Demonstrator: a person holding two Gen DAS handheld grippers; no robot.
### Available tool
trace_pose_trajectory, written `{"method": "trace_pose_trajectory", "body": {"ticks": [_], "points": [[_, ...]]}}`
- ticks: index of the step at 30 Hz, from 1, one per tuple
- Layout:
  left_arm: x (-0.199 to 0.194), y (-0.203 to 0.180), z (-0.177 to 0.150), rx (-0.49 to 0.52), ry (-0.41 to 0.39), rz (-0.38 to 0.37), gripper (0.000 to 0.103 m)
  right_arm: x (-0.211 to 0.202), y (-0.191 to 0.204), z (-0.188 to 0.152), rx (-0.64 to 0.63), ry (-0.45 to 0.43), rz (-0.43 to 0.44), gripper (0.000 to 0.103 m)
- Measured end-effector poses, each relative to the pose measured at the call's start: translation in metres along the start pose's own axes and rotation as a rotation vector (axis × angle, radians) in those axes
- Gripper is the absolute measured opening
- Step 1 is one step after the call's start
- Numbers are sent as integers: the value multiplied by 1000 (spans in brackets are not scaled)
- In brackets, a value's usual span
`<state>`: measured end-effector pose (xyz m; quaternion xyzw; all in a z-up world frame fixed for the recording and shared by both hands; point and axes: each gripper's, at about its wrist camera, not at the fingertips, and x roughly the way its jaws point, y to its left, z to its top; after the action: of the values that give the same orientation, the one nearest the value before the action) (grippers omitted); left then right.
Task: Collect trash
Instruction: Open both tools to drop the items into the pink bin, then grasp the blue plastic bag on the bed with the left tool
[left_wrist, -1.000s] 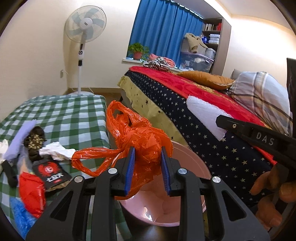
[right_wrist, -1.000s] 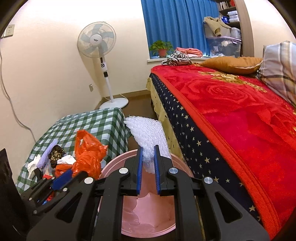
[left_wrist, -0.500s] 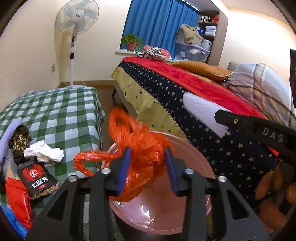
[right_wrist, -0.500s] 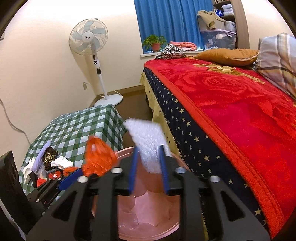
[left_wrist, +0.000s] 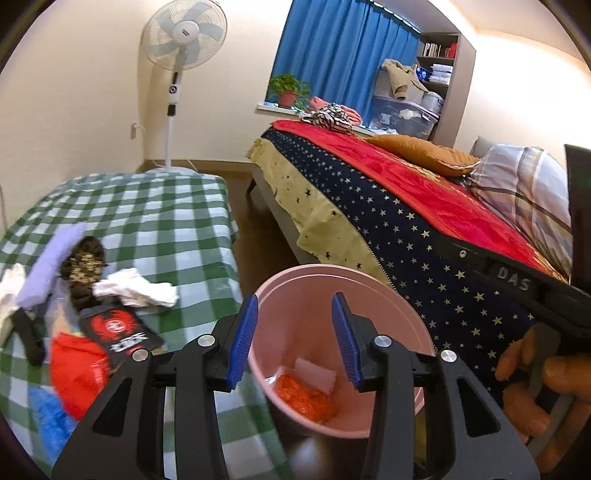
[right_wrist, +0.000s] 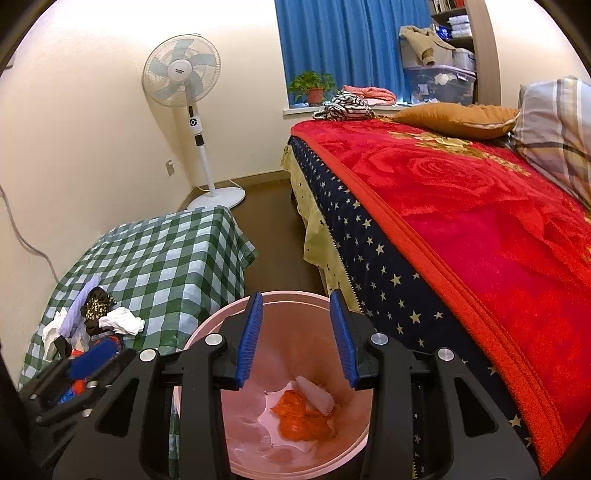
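A pink bucket (left_wrist: 388, 295) (right_wrist: 207, 332) stands on the floor between the table and the bed. At its bottom lie an orange plastic bag (left_wrist: 304, 397) (right_wrist: 301, 413) and a white piece of bubble wrap (left_wrist: 316, 373) (right_wrist: 316, 395). My left gripper (left_wrist: 295, 332) hangs open over the bucket's left rim with nothing between its blue pads. My right gripper (right_wrist: 297, 332) is above the bucket's mouth, its jaws opening and empty. More trash sits on the checked table: a crumpled white tissue (left_wrist: 136, 288) (right_wrist: 122, 321), a black snack packet (left_wrist: 118, 328), a red wrapper (left_wrist: 77, 373).
The green checked table (left_wrist: 147, 221) (right_wrist: 166, 258) is left of the bucket, with a dark patterned item (left_wrist: 83, 262) and a lilac strip (left_wrist: 51, 262) on it. A bed with a red blanket (right_wrist: 480, 221) runs along the right. A standing fan (right_wrist: 192, 110) is by the wall.
Both grippers opened. The orange bag dropped out of the left one and the bubble wrap out of the right one; both now lie at the bottom of the bucket.
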<state>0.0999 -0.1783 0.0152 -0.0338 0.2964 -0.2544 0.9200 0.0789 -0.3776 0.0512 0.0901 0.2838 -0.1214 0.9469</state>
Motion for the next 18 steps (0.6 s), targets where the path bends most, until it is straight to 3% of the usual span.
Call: {"method": "trace_pose_trajectory", "body": {"ticks": [18], "points": [[-111,71,-32,-83,-79,194,41,-43,49,-18,-82,-63,88,39]]}}
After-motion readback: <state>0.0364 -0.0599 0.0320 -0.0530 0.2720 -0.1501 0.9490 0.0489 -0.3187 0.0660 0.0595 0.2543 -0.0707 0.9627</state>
